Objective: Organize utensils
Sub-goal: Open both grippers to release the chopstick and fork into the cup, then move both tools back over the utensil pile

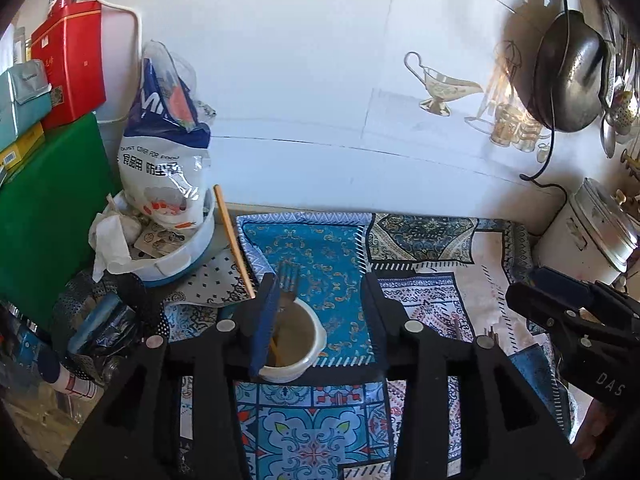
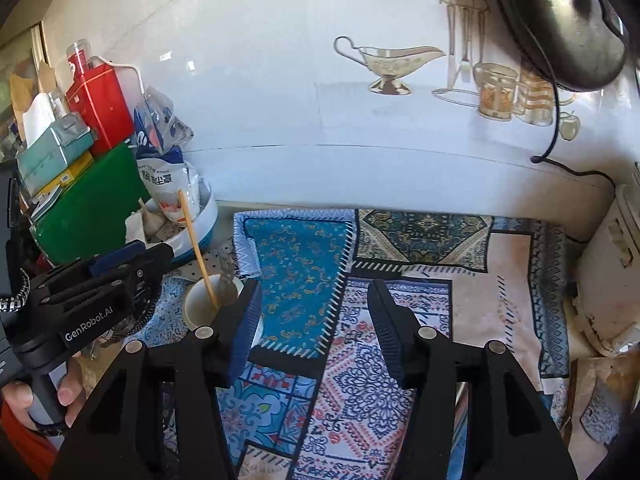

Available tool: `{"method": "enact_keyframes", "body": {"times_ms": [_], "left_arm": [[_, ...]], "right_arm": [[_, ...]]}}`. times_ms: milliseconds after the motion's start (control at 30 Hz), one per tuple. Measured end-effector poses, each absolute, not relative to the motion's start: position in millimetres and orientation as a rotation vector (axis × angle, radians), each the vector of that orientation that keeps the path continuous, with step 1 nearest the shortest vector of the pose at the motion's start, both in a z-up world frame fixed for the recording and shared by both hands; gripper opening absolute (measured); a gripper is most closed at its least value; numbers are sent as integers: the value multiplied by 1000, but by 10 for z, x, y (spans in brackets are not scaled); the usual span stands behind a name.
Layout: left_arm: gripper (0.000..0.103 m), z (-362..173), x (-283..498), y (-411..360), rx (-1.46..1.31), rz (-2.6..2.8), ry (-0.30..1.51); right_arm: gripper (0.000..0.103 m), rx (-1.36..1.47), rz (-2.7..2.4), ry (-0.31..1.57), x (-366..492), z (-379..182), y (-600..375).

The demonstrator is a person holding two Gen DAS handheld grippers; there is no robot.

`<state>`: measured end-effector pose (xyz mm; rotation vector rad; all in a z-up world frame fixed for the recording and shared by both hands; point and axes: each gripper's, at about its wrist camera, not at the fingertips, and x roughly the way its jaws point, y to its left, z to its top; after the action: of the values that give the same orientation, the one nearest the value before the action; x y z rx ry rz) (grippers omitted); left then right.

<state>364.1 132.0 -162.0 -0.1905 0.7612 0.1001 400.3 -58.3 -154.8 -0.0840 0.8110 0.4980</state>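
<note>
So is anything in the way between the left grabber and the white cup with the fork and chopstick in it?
Nothing visible is. The left grabber hangs open just above the white cup, with only air between them. The fork and chopstick stand in the cup itself, not in the path. The right grabber is off to the side, also open.

Chopstick (image 2: pixel 198 248) and fork (image 2: pixel 225 276) stand in cup (image 2: pixel 200 308) on cloth (image 2: pixel 440 280).

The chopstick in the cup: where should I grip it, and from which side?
Probably take the chopstick on its bare upper shaft, well above the cup rim, coming from above. It leans up and away from the cup toward the bag, so that length is free, while its lower end sits inside beside the fork.
</note>
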Motion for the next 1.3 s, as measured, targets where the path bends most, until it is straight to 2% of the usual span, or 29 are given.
{"method": "enact_keyframes", "body": {"times_ms": [133,367,833,900,967,1067,1300], "left_arm": [[47,-1689,3700,1028,-186,61,789],[48,-1986,3860,465,-149,-12,880],[48,-3016,4050,-434,-24,-161,1166],[45,-3135,4085,-508,-27,-184,1197],[35,-3243,4128,-572,-25,-198,1226],[26,-3348,4204,-613,-39,-209,1258],[18,-3432,4356,-685,-96,-240,1284]], "right_arm": [[51,-74,448,828,4036,-1619,-916],[51,-45,335,904,4094,-1910,-1545],[51,-11,199,1148,4088,-2730,-2332],[51,-13,202,1176,4069,-2818,-2349],[51,-11,206,1190,4059,-2866,-2362],[51,2,214,1204,4055,-2906,-2394],[51,9,233,1218,4030,-2944,-2431]]}}
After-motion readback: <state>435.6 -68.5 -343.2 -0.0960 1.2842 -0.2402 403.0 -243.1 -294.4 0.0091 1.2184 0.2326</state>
